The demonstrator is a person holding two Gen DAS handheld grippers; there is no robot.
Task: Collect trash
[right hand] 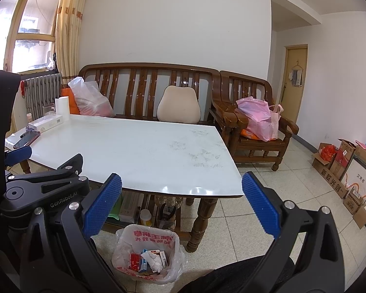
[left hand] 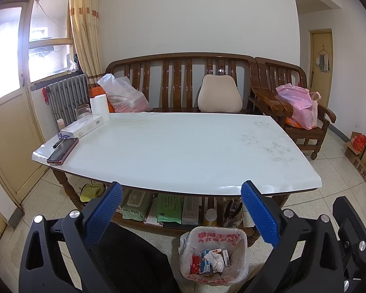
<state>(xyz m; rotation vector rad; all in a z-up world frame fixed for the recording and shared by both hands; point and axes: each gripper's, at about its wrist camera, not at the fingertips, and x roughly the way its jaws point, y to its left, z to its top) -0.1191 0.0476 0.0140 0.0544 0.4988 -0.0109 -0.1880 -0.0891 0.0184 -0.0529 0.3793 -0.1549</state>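
Left gripper [left hand: 180,210]: I see it wide open, with nothing in it.
Right gripper [right hand: 181,205]: wide open too, nothing in it.
Trash bin [left hand: 213,256]: on the floor by the table [left hand: 178,146], with boxes and crumpled paper [left hand: 214,260] inside.
Left view only: my phone [left hand: 63,151] shows whole on the table corner.
Right view only: I see the left gripper from the side, and more cardboard boxes [right hand: 346,168] by the wall.

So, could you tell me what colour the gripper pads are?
Blue, with a dotted texture; the left gripper's pads show it best in the left wrist view.
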